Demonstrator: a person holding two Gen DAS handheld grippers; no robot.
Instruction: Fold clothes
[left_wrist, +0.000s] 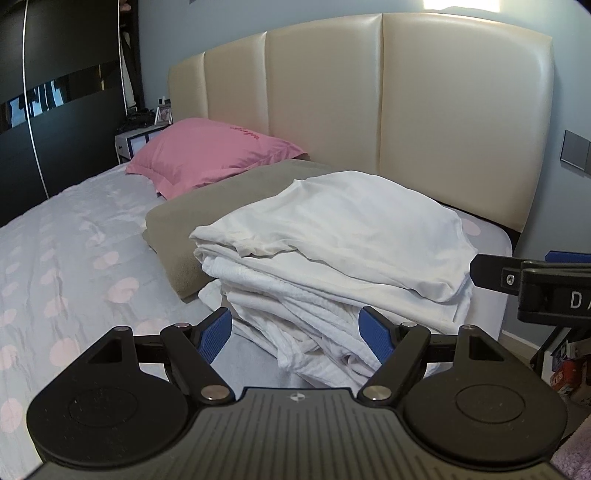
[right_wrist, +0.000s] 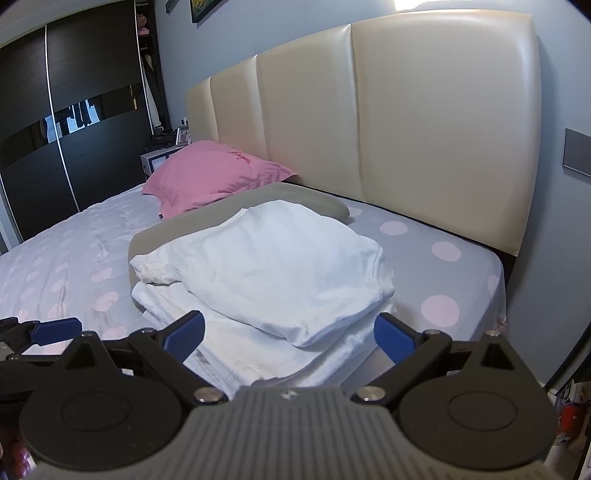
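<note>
Clothes (left_wrist: 332, 258), white, folded and stacked in one pile near the bed's (left_wrist: 74, 236) right corner, below the cream headboard (left_wrist: 406, 110). Layers in the stack too many to count surely; one smooth shirt (right_wrist: 280, 266) on top, ribbed pieces beneath. Long axis of the pile running from near edge toward headboard, slightly askew. Resting partly on one olive blanket (left_wrist: 173, 229), beside one pink pillow (left_wrist: 207, 155). Two grippers level and aimed at the pile from the bedside. Left gripper (left_wrist: 295, 332) spread wide, blue pads (left_wrist: 214, 336) flanking the stack's lower front, empty. Right gripper (right_wrist: 288, 336) likewise spread, empty, just short of the shirt's near edge, to the left one's right.
</note>
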